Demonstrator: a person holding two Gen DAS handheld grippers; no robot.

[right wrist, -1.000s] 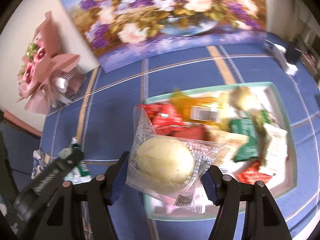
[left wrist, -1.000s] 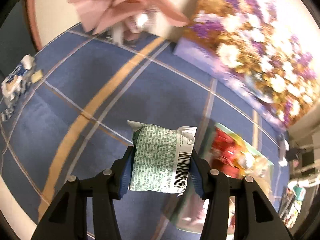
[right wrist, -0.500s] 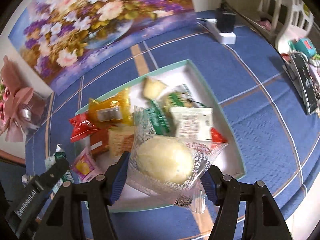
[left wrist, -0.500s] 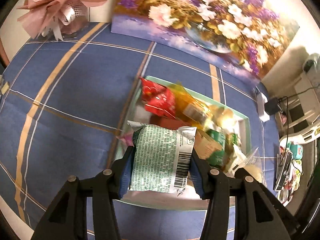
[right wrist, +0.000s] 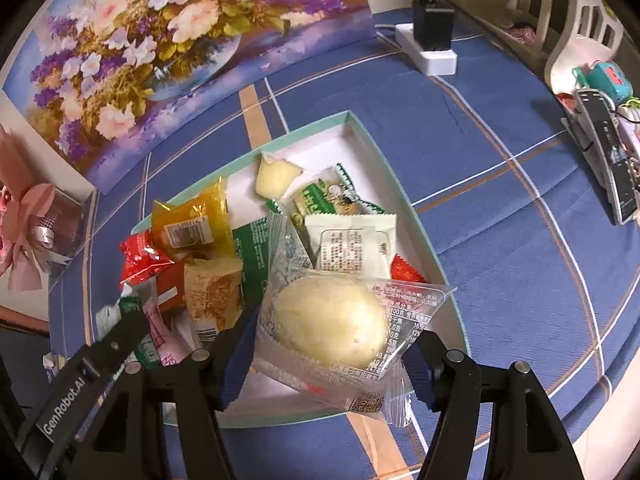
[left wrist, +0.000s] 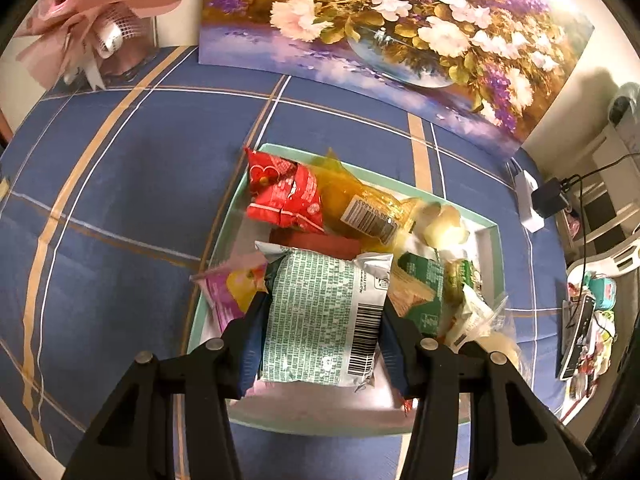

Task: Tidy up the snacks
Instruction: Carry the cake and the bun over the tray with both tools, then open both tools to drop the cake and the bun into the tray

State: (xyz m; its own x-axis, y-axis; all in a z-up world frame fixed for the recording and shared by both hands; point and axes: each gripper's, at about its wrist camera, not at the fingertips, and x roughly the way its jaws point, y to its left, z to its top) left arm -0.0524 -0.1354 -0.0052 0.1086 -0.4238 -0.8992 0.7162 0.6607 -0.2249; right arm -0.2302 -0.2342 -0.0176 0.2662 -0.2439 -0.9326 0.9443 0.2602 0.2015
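A: What is the left tool [left wrist: 323, 322] doing?

B: It is gripping a green-and-white snack packet [left wrist: 322, 318] by its two long edges, hanging over the near end of the tray [left wrist: 491, 240]. The packet is looking light, puffy and slick, so I would keep the pads on the side seams rather than the crinkly ends. A barcode and dense fine print are showing, too small to read.

A: And the right tool [right wrist: 326, 350]?

B: It is clamping a clear bag with a pale round bun [right wrist: 330, 326] inside, also above the tray's near end. The bun is probably soft and easily squashed, and the film is slippery, so a gentle hold across the middle suits it. A nutrition table and a square code are showing on the wrapper, but I cannot make out the words.

A: Anything legible?

B: "GenRobot.AI" is showing on the other tool's black arm [right wrist: 84, 380] at the lower left.

A: Farther out?

B: Red, orange and green packets are lying piled in the tray, which is sitting mid-counter [left wrist: 120, 184]; beyond it, a flower painting [right wrist: 160, 48] is leaning along the far edge.
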